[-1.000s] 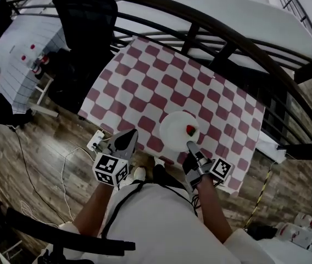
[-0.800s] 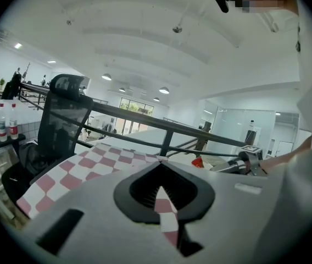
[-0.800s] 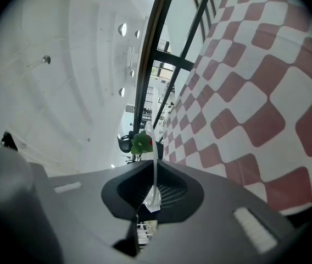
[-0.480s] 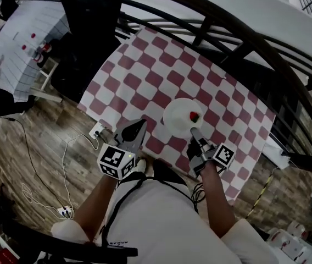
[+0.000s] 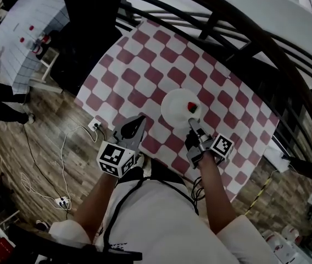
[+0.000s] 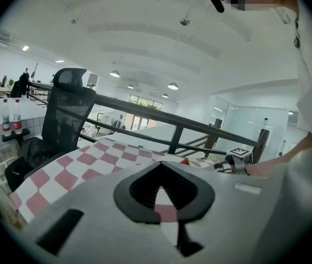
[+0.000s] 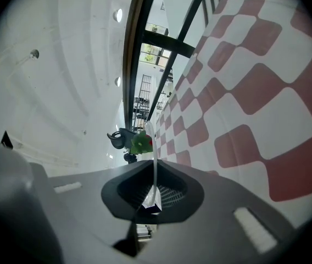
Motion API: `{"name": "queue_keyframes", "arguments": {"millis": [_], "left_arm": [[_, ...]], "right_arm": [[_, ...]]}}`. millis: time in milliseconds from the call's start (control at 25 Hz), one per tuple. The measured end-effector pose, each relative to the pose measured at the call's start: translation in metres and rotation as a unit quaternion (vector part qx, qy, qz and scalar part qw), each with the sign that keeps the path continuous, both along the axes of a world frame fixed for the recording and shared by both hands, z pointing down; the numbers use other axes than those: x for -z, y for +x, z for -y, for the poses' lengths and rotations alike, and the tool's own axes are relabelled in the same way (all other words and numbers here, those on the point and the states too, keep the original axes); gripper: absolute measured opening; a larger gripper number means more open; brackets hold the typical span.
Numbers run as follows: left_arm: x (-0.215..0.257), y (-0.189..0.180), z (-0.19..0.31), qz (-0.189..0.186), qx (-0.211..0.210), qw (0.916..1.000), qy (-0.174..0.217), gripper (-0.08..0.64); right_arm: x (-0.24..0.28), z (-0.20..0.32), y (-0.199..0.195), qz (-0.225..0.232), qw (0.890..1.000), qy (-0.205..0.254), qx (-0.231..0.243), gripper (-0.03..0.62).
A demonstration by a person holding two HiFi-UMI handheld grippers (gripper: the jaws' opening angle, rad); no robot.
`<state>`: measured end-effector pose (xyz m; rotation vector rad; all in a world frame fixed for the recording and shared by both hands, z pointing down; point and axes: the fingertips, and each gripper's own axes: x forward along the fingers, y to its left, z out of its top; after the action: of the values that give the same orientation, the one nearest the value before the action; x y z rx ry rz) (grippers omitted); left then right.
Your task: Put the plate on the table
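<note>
Nearest you, your white shirt [image 5: 156, 213] filled the bottom of the head view, with both forearms reaching forward from it. Your left gripper [image 5: 137, 124] hung over the near edge of the table [image 5: 145, 65]. Its fingers were closed together with nothing between them, and in the left gripper view only checked cloth showed through the slit. Down to its left, a power strip [image 5: 95, 127] lay on the wooden floor [image 5: 46, 147].

Your right gripper [image 5: 193, 126] reached a little further in. Its fingers were pinched narrow on the near rim of the plate [image 5: 175, 108], and in the right gripper view that rim ran edge-on between the pads. You held the white plate over the checked top, towards the table's near side and roughly midway along it. I could not tell whether its underside touched the cloth. A strawberry [image 5: 191, 107] sat on the plate close to the gripped rim, just beyond your fingertips.

Past the plate, the red and white checks ran on to the far edge. A dark railing [image 6: 200, 128] curved behind that edge. A black chair [image 5: 90, 21] stood at the table's far left corner. Further left was another table [image 5: 18, 43], with two bottles [image 6: 10, 117] beside it.
</note>
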<state>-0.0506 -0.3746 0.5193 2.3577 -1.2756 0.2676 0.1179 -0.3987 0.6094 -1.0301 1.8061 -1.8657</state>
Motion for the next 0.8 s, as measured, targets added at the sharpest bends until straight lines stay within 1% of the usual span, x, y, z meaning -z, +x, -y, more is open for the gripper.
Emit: {"name": "queue_keyframes", "arguments": {"millis": [360,800], "left_arm": [[-0.021,-0.004,0.009,0.001,0.027,0.9996,-0.011,0.002],[-0.039,0.002,0.021,0.003,0.034,0.9992,-0.021,0.002]], "right_arm": [[-0.035,0.03,-0.003,-0.001,1.0,-0.01,0.01,0.017],[-0.072,0.054,-0.016,-0.001,0.999,-0.029,0.017,0.017]]}}
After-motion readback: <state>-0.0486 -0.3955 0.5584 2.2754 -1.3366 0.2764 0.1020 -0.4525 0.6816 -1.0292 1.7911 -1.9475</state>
